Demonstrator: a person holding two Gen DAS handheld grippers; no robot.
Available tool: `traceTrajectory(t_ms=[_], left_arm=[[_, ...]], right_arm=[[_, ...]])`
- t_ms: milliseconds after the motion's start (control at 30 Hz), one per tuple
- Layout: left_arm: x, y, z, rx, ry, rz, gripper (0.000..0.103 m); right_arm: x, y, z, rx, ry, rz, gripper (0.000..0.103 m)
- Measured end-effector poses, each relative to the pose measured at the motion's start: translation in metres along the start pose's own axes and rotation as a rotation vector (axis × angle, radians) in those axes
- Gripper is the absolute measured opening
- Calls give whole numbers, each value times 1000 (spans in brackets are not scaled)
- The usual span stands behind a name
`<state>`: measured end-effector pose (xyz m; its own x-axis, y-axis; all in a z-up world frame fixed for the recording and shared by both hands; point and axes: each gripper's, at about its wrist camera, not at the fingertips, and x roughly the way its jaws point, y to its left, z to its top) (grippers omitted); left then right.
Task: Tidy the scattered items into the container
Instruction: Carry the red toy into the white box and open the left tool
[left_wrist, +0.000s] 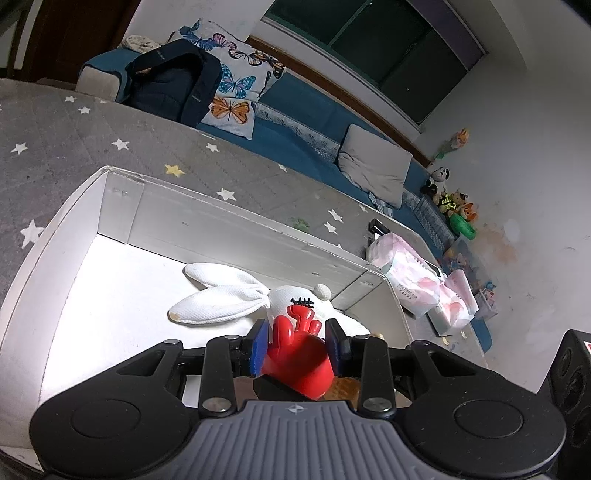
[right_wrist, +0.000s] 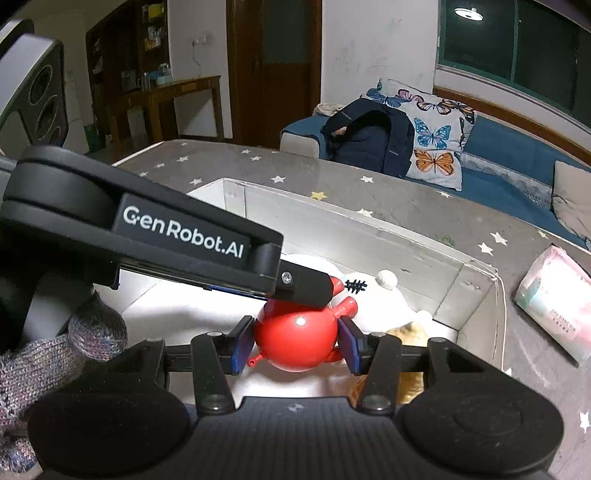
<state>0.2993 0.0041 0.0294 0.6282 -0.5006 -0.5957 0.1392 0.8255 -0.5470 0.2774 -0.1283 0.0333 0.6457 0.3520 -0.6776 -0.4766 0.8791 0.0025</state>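
A red plastic toy figure (left_wrist: 299, 350) sits between the blue pads of my left gripper (left_wrist: 300, 345), which is shut on it over the white box (left_wrist: 229, 221). In the right wrist view my right gripper (right_wrist: 295, 341) is also shut on the round red body of the same toy (right_wrist: 295, 341), while the left gripper (right_wrist: 314, 288) reaches in from the left and grips its upper end. A white plush rabbit (left_wrist: 221, 299) lies inside the box under the toy. An orange-tan item (right_wrist: 410, 332) lies in the box at the right.
The box stands on a grey star-patterned mat (left_wrist: 74, 136). Pink tissue packs (left_wrist: 417, 284) lie right of the box. A blue sofa with a dark backpack (left_wrist: 173, 81), butterfly pillow and plush toys is behind. A black speaker (left_wrist: 576, 373) stands at the right.
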Motion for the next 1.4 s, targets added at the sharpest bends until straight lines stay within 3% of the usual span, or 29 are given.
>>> traceTrajectory(t_ms=[600,1400], left_arm=[[-1,3,-2,-1,6,4,37],[-36,-7,-7,22,-71,22,36]], right_arm=[[5,8,3,-45,16,-23,50],[-22,11,4,-40,-41,-35,50]])
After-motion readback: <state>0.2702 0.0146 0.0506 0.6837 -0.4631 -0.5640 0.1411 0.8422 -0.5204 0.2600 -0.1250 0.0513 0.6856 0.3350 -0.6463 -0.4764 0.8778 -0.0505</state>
